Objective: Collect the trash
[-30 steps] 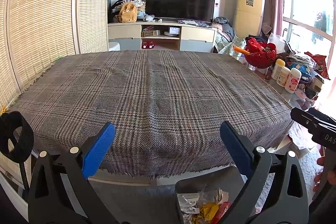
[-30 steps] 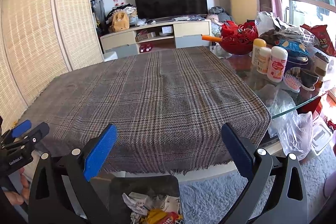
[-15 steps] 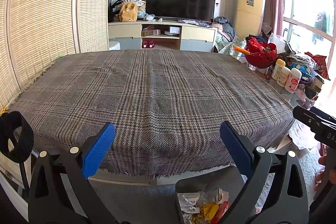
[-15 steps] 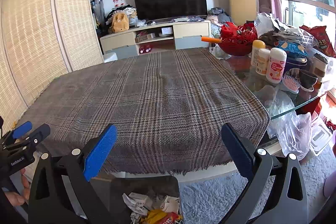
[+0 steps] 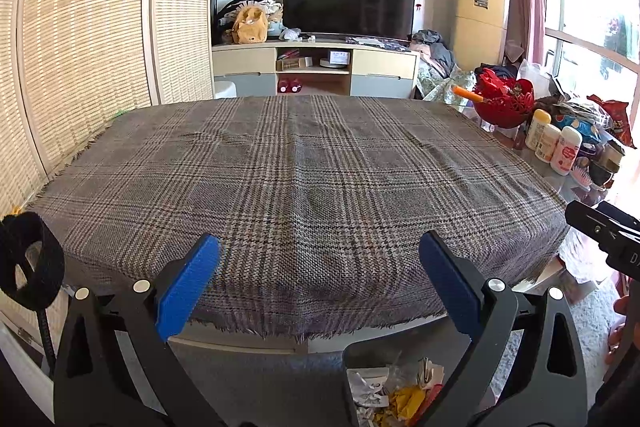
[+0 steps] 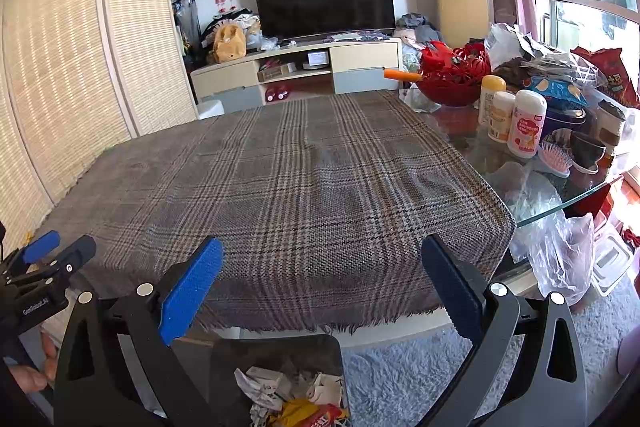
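Observation:
A dark bin point(image 5: 356, 355) stands on the floor against the table's front edge, holding crumpled paper and yellow and red wrappers point(image 5: 396, 393); it also shows in the right wrist view point(image 6: 280, 351) with its trash point(image 6: 292, 399). The plaid cloth point(image 5: 304, 179) on the table bears no trash. My left gripper point(image 5: 320, 267) is open and empty, held over the front edge above the bin. My right gripper point(image 6: 322, 269) is open and empty, beside it to the right. Each gripper shows at the edge of the other's view.
A red basket point(image 6: 456, 75), several bottles point(image 6: 524, 123), snack bags point(image 6: 560, 87), a pink brush and bowls crowd the glass tabletop point(image 6: 464, 135) at the right. A plastic bag point(image 6: 560, 251) hangs off that corner. A TV stand point(image 5: 316, 67) is behind. A woven screen point(image 5: 80, 47) is left.
Both grippers have drifted back and up very slightly; the view of the table shifts a little. Both stay open and empty.

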